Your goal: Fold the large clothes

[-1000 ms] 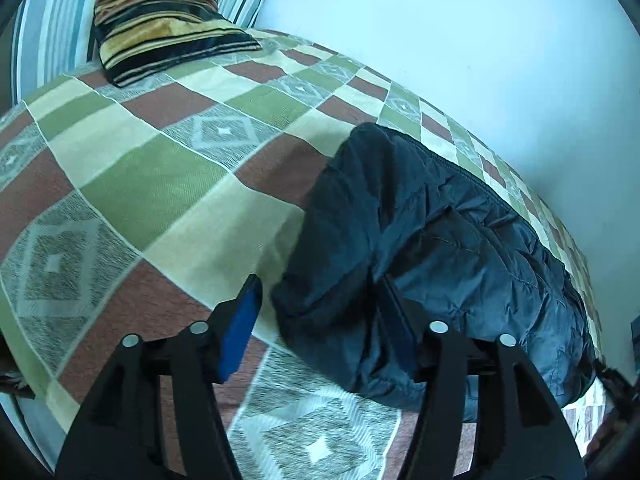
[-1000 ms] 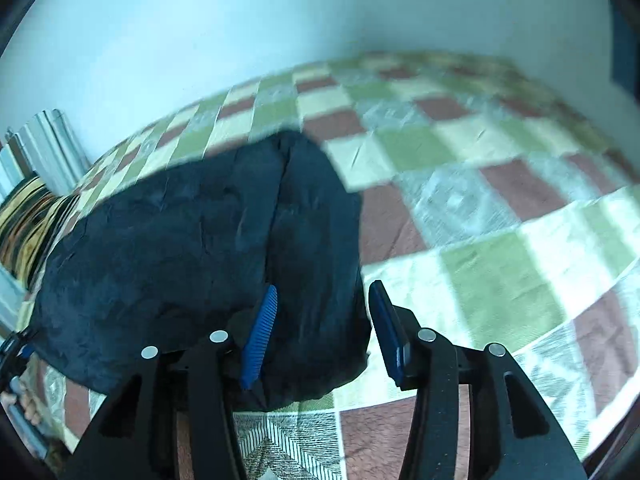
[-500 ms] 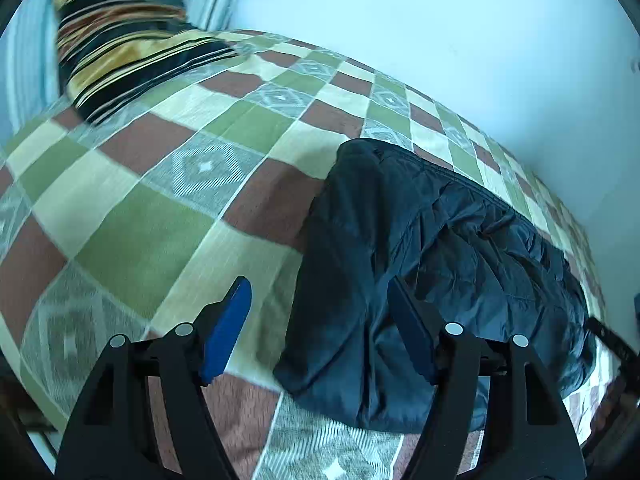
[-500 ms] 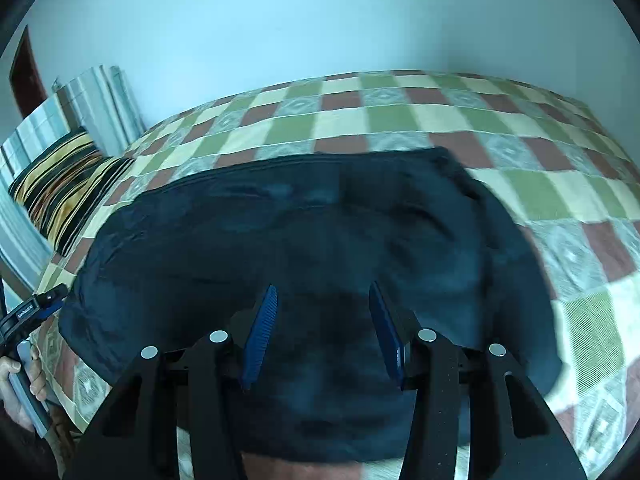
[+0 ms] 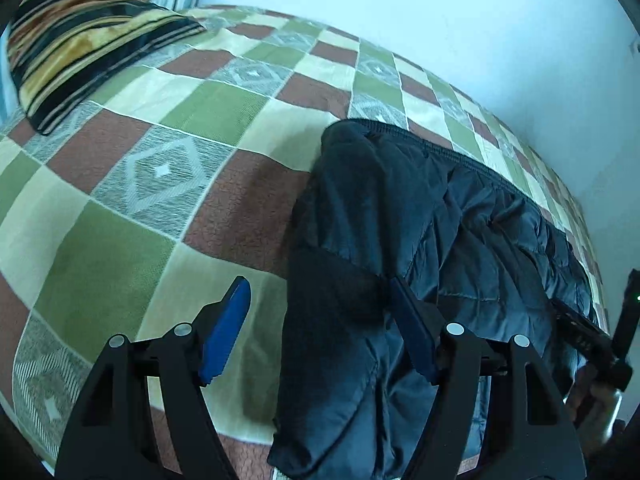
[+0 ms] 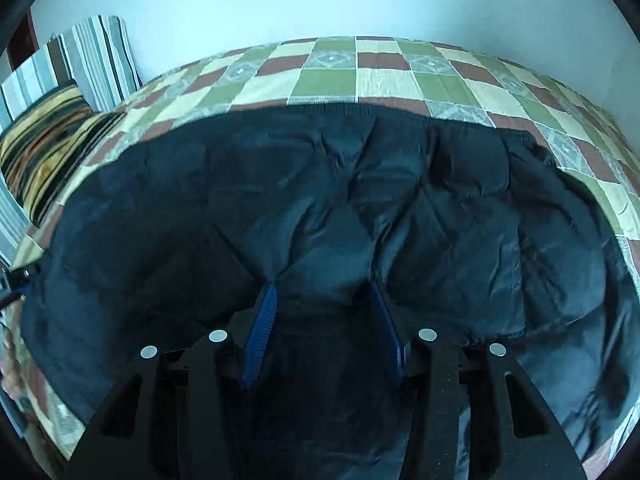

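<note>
Dark puffer jacket (image 6: 360,208) on checkered bedspread (image 5: 168,168), striped pillow (image 5: 80,40)

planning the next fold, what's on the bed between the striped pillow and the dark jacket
Nothing: in the left wrist view only bare checkered bedspread runs from the striped pillow to the dark jacket.

Jacket (image 5: 460,232) dark navy, quilted. Bed cover (image 5: 168,168) checked green, cream, rust, grey diamonds. Pillow (image 5: 80,40) at 10 o'clock striped gold, black, brown. Gripper pads (image 6: 262,328) blue.
</note>
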`<state>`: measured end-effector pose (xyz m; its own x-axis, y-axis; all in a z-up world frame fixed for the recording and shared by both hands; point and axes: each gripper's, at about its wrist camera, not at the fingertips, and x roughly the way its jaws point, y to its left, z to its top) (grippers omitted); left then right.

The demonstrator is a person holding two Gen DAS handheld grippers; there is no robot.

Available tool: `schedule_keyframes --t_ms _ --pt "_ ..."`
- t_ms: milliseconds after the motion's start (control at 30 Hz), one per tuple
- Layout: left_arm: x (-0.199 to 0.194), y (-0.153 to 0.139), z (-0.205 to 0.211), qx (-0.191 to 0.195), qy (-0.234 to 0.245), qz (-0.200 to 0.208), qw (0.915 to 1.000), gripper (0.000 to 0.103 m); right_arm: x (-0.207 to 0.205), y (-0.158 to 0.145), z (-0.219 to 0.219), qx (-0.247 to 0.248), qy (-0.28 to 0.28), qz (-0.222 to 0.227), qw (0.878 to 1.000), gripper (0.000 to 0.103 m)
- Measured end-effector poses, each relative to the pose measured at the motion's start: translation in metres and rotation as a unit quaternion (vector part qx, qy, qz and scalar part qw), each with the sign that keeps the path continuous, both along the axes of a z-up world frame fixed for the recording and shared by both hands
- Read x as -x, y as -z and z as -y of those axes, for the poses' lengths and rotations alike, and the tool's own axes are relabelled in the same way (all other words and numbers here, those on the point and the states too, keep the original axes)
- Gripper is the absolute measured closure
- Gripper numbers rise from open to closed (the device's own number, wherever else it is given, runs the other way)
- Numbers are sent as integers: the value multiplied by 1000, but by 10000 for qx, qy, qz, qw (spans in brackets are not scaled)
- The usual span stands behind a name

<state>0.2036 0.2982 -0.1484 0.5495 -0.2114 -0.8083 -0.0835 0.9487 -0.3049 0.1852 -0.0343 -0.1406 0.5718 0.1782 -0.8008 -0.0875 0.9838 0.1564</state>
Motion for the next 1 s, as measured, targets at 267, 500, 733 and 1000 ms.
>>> schedule_keyframes --t_ms 267,500,733,1000 --pt "-12 8 6 -51 270 -175 9995 27 2 6 -7 186 -2 63 9998 54" --pt "-16 12 15 -18 493 -321 9983 24 2 8 -9 212 29 94 9997 54" --pt "-25 23 16 14 536 -506 9973 19 3 8 -8 268 40 163 9995 54" --pt "-34 40 6 477 618 -817 9936 10 4 8 -11 323 66 241 9992 54"
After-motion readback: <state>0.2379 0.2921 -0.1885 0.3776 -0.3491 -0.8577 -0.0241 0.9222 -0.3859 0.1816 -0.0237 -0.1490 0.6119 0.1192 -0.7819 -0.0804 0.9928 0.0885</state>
